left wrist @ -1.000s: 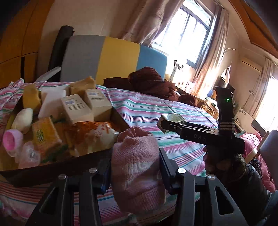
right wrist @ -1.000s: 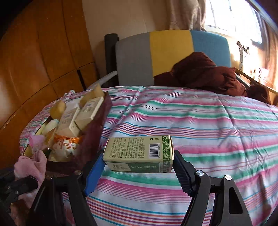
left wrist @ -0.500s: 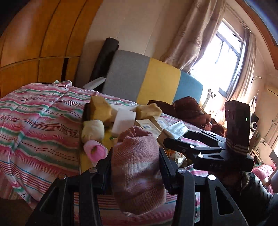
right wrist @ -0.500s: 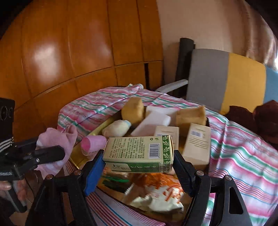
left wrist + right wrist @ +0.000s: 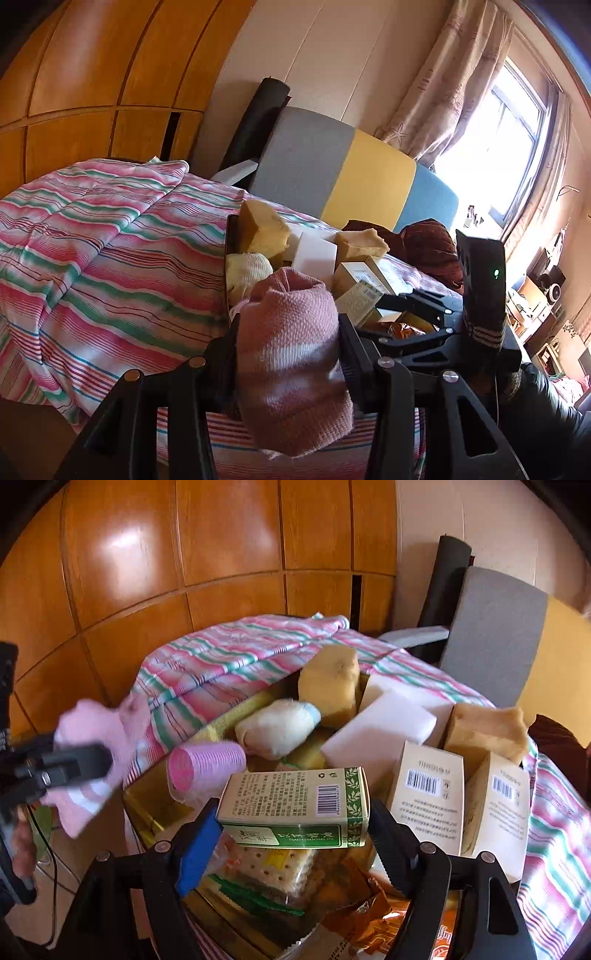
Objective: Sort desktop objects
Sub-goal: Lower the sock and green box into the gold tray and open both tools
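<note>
Room: bedroom, wood-panel wall point(image 5: 155, 554), bright window point(image 5: 513, 147), grey-yellow-blue headboard point(image 5: 343, 173).
Bed: striped quilt point(image 5: 110, 251) carries the sorting tray; no desk in sight.
Tray: dark shallow tray point(image 5: 147, 794) on the quilt, crowded nearly edge to edge.
Tray contents: tan sponge blocks point(image 5: 330, 679), white foam block point(image 5: 376, 734), two beige barcoded cartons point(image 5: 428, 790), cream rolled sock point(image 5: 279, 725), pink hair roller point(image 5: 205, 764), cracker pack point(image 5: 269, 864), orange snack wrapper point(image 5: 369, 919).
Right tongs point(image 5: 291, 834): pinching green-and-cream box point(image 5: 295, 805) by its short ends, level, hovering over the tray's near side; likely kept flat to lay down among the cartons.
Left tongs point(image 5: 288, 354): clamped on rolled pink sock point(image 5: 291, 358), held just off the tray's left edge; probably bound for the spot beside the cream sock.
Obstacles: little bare tray floor; roller and cracker pack sit right under the box; both tools converge on the same tray, collision risk.
Status: both items airborne, neither placed yet.
</note>
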Action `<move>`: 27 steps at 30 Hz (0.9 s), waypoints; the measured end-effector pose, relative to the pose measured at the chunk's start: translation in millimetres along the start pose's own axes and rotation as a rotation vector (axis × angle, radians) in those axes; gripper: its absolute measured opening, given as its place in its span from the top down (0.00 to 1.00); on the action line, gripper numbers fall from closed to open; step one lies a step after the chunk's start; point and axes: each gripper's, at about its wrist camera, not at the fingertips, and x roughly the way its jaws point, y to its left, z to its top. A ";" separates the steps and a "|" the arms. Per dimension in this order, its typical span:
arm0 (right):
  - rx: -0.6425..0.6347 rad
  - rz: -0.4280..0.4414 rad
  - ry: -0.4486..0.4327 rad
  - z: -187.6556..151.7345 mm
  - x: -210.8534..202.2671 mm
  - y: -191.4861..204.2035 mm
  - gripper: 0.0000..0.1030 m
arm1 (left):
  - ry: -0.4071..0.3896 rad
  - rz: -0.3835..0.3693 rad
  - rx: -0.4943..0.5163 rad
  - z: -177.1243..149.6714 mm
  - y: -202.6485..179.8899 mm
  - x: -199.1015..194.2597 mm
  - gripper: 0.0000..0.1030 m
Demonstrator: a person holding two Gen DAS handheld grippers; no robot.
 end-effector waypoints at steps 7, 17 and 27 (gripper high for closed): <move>0.079 0.034 -0.036 -8.4 -7.7 -11.8 0.16 | 0.014 0.008 0.007 4.4 -4.3 5.9 0.54; 0.275 -0.005 -0.185 -50.4 -67.6 -35.5 0.14 | 0.048 0.011 0.074 21.7 -26.9 25.1 0.54; 0.517 -0.133 -0.247 -107.2 -104.7 -94.8 0.12 | 0.103 0.062 0.170 50.9 -50.5 83.4 0.54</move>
